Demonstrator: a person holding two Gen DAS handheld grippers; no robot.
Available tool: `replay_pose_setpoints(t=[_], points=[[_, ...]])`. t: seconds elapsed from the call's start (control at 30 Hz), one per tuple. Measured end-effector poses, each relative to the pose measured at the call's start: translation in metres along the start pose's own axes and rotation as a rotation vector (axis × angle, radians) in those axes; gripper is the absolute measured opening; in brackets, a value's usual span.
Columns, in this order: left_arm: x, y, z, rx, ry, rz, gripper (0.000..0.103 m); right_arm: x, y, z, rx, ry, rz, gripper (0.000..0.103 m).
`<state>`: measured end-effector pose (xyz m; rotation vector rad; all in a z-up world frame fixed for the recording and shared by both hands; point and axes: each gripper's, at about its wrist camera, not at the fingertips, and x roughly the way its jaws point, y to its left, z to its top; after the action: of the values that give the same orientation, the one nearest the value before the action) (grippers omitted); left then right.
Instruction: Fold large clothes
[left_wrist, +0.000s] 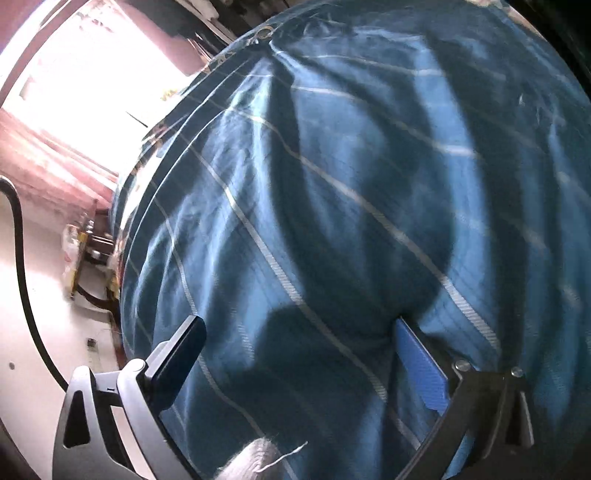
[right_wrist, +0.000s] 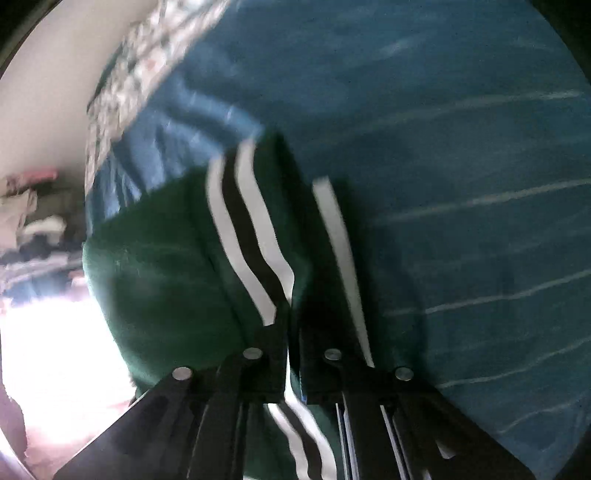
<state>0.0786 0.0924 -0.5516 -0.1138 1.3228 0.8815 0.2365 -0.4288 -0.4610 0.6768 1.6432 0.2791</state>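
Gripping green striped garment: my right gripper clenched on its fold, over blue striped bedsheet. My left gripper spread wide above that sheet, holding nothing.

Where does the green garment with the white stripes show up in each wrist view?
Left wrist: not in it; only the open left gripper over the bedding.
Right wrist: green garment at lower centre-left, pinched in the right gripper.
Shared landmark: the blue striped bedspread.
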Motion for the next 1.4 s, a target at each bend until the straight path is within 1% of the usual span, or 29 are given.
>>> replay_pose_setpoints(t=[0.07, 0.1, 0.13, 0.17, 0.2, 0.3, 0.37, 0.4, 0.43, 0.47, 0.5, 0.57, 0.67, 0.7, 0.73, 0.77, 0.8, 0.83, 0.9, 0.93, 1.0, 1.03, 1.13, 1.17, 1.23, 1.27, 1.3, 1.37, 1.4], points=[[-0.014, 0.007, 0.010, -0.003, -0.015, -0.058, 0.103, -0.002, 0.005, -0.005, -0.014, 0.019, 0.043, 0.017], [-0.029, 0.013, 0.014, -0.004, -0.041, -0.072, 0.103, -0.006, 0.007, -0.009, -0.026, 0.027, 0.065, 0.027], [-0.044, 0.016, 0.017, -0.003, -0.070, -0.081, 0.103, -0.011, 0.008, -0.015, -0.034, 0.030, 0.085, 0.033], [-0.059, 0.019, 0.020, 0.004, -0.096, -0.084, 0.103, -0.014, 0.006, -0.023, -0.037, 0.030, 0.106, 0.047], [-0.074, 0.019, 0.023, 0.017, -0.122, -0.077, 0.103, -0.017, 0.003, -0.032, -0.036, 0.038, 0.128, 0.057], [-0.112, 0.013, 0.027, 0.056, -0.193, -0.088, 0.103, -0.010, -0.004, -0.055, -0.043, 0.081, 0.101, 0.059], [-0.134, 0.001, 0.027, 0.100, -0.244, -0.104, 0.103, 0.009, -0.010, -0.067, -0.049, 0.140, 0.085, 0.059], [-0.141, -0.005, 0.027, 0.119, -0.259, -0.113, 0.103, 0.018, -0.012, -0.069, -0.048, 0.150, 0.069, 0.054], [-0.146, -0.011, 0.029, 0.140, -0.273, -0.120, 0.103, 0.023, -0.014, -0.073, -0.049, 0.137, 0.065, 0.037], [-0.151, -0.017, 0.031, 0.160, -0.282, -0.128, 0.103, 0.027, -0.011, -0.074, -0.050, 0.132, 0.054, 0.003], [-0.159, -0.029, 0.030, 0.184, -0.285, -0.153, 0.103, 0.029, -0.010, -0.075, -0.035, 0.128, 0.059, 0.003], [-0.169, -0.042, 0.030, 0.209, -0.278, -0.187, 0.103, 0.016, -0.004, -0.080, -0.015, 0.067, 0.059, 0.003], [-0.187, -0.063, 0.026, 0.248, -0.280, -0.275, 0.103, -0.041, -0.007, -0.099, 0.067, -0.037, 0.142, 0.002], [-0.189, -0.070, 0.023, 0.264, -0.289, -0.273, 0.103, -0.064, -0.009, -0.107, 0.080, -0.082, 0.151, 0.002], [-0.187, -0.079, 0.021, 0.284, -0.295, -0.262, 0.103, -0.080, -0.013, -0.112, 0.091, -0.117, 0.135, 0.002], [-0.181, -0.089, 0.018, 0.311, -0.287, -0.253, 0.103, -0.088, -0.017, -0.116, 0.098, -0.134, 0.117, 0.002], [-0.170, -0.100, 0.016, 0.339, -0.254, -0.238, 0.103, -0.091, -0.028, -0.118, 0.112, -0.151, 0.073, 0.002], [-0.159, -0.108, 0.015, 0.349, -0.222, -0.251, 0.103, -0.088, -0.038, -0.119, 0.131, -0.149, 0.041, 0.002], [-0.145, -0.115, 0.015, 0.351, -0.196, -0.267, 0.103, -0.060, -0.063, -0.115, 0.180, -0.096, -0.033, 0.002], [-0.141, -0.118, 0.016, 0.356, -0.195, -0.261, 0.103, -0.039, -0.074, -0.110, 0.223, -0.062, -0.033, 0.002], [-0.135, -0.119, 0.020, 0.377, -0.201, -0.253, 0.103, -0.014, -0.075, -0.103, 0.213, -0.020, -0.055, 0.004], [-0.134, -0.120, 0.022, 0.382, -0.200, -0.250, 0.103, -0.007, -0.066, -0.100, 0.186, -0.013, -0.081, 0.004], [-0.136, -0.120, 0.030, 0.397, -0.191, -0.245, 0.103, -0.007, -0.031, -0.087, 0.013, 0.065, -0.157, 0.011], [-0.143, -0.119, 0.033, 0.398, -0.200, -0.242, 0.103, -0.012, -0.025, -0.083, -0.006, 0.077, -0.144, 0.014], [-0.156, -0.118, 0.040, 0.389, -0.221, -0.264, 0.103, -0.033, -0.021, -0.073, -0.027, 0.049, -0.066, 0.036], [-0.164, -0.118, 0.046, 0.378, -0.239, -0.275, 0.103, -0.040, -0.020, -0.067, -0.033, 0.024, -0.041, 0.061], [-0.173, -0.119, 0.054, 0.362, -0.264, -0.284, 0.103, -0.047, -0.018, -0.060, -0.043, -0.011, -0.024, 0.078], [-0.183, -0.128, 0.070, 0.344, -0.301, -0.305, 0.103, -0.055, -0.014, -0.038, -0.073, -0.078, -0.001, 0.078], [-0.182, -0.139, 0.081, 0.337, -0.314, -0.291, 0.103, -0.053, -0.013, -0.028, -0.080, -0.096, 0.021, 0.078]])
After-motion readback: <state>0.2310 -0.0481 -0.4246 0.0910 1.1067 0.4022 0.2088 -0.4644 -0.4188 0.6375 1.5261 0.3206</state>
